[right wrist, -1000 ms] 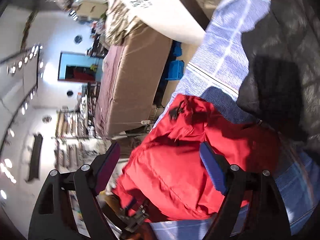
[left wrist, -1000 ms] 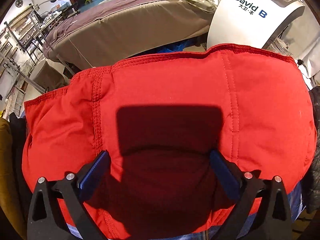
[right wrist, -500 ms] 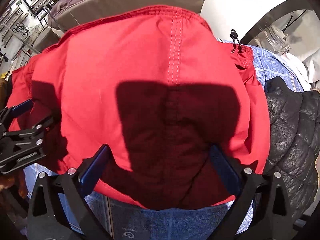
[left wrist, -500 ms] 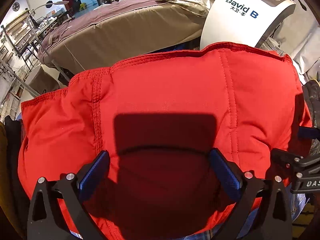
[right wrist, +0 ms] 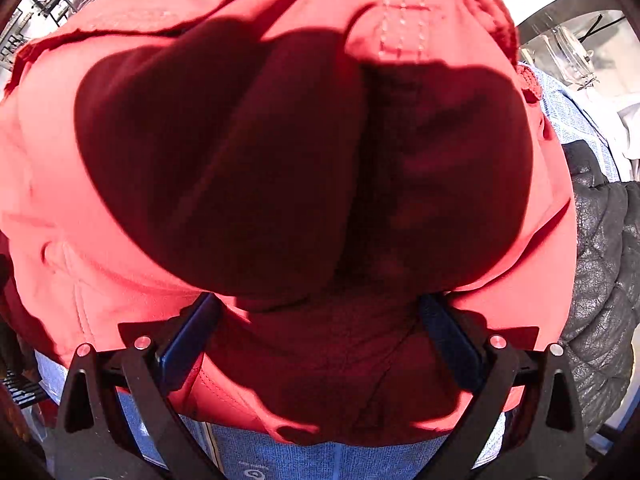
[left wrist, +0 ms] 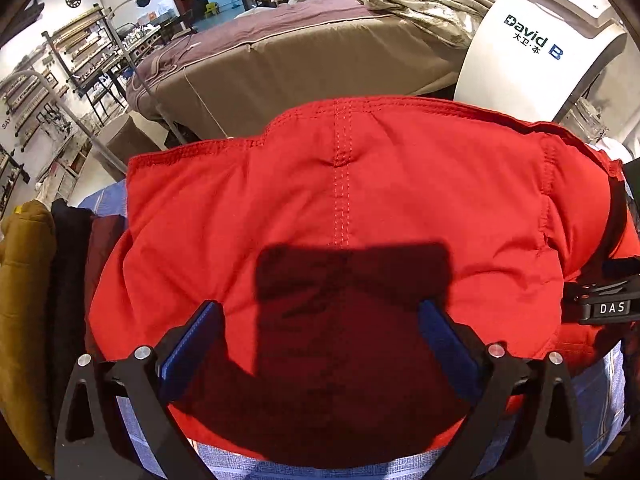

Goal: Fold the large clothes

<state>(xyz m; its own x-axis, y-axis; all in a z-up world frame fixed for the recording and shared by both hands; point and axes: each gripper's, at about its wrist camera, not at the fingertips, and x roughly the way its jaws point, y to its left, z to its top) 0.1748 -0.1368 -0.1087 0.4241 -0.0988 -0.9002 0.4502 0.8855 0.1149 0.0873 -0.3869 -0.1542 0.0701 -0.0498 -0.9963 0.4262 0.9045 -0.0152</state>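
Note:
A puffy red jacket (left wrist: 340, 216) lies folded in a thick bundle on a blue checked cloth (left wrist: 224, 460). It fills both views. My left gripper (left wrist: 320, 312) is open, its blue-padded fingers spread over the jacket's near edge. My right gripper (right wrist: 320, 304) is open too, very close to the jacket (right wrist: 280, 160), with red fabric bulging between its fingers. The right gripper's black body (left wrist: 604, 304) shows at the right edge of the left wrist view, against the jacket's right side.
A black quilted jacket (right wrist: 604, 280) lies right of the red one. Mustard, black and dark red garments (left wrist: 24, 300) sit at the left. Behind are a brown-covered bed (left wrist: 300, 64) and a white machine (left wrist: 540, 48).
My right gripper swung round from a side view and came down close onto the red jacket. My left gripper shifted so the jacket's centre seam is in front of it.

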